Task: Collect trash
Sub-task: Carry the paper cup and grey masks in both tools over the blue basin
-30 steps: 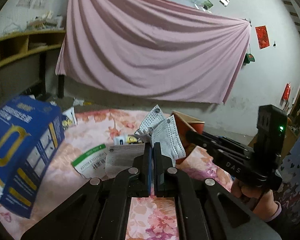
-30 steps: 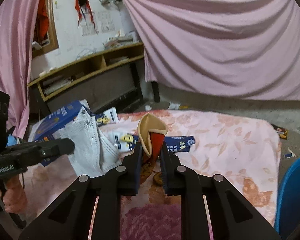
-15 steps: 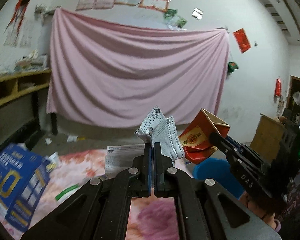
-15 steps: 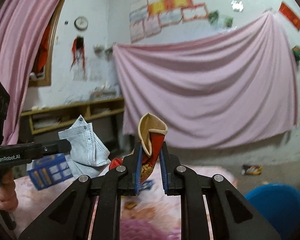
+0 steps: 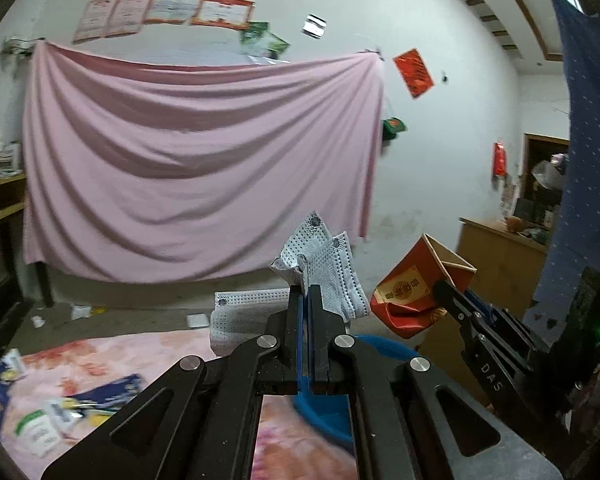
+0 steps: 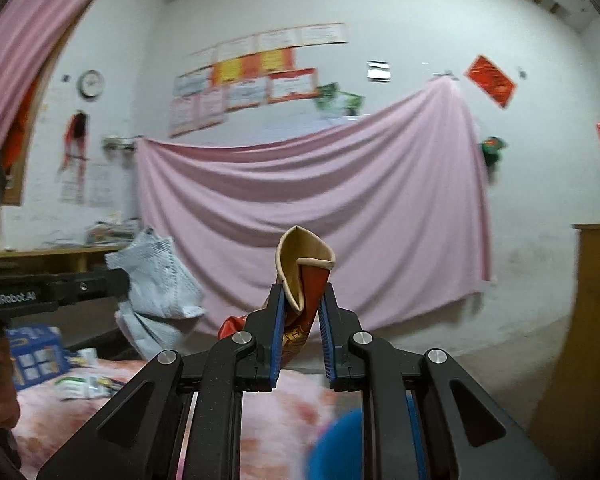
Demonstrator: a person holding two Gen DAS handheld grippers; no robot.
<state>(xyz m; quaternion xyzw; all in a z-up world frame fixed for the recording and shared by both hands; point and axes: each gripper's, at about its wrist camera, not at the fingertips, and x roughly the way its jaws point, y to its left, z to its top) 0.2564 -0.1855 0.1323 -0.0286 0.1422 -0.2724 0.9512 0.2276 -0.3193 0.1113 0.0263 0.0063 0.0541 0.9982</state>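
Observation:
My left gripper (image 5: 304, 292) is shut on crumpled pale blue face masks (image 5: 332, 276), held up in the air; they also show in the right wrist view (image 6: 156, 276). My right gripper (image 6: 302, 300) is shut on a squashed red and tan carton (image 6: 304, 268), also lifted; it also shows in the left wrist view (image 5: 416, 292), to the right of the masks. A blue bin (image 5: 384, 346) lies just below and ahead of both grippers, mostly hidden by them; its rim also shows in the right wrist view (image 6: 336, 444).
A pink floral cloth (image 5: 100, 360) carries leftover litter: a white and green packet (image 5: 40, 432), a blue box (image 6: 36, 352) and small wrappers. A wooden cabinet (image 5: 500, 264) stands at the right. A pink sheet (image 5: 180, 168) hangs on the far wall.
Both grippers have risen and swung right, away from the littered cloth, carrying the masks and the carton. The blue bin has come under them.

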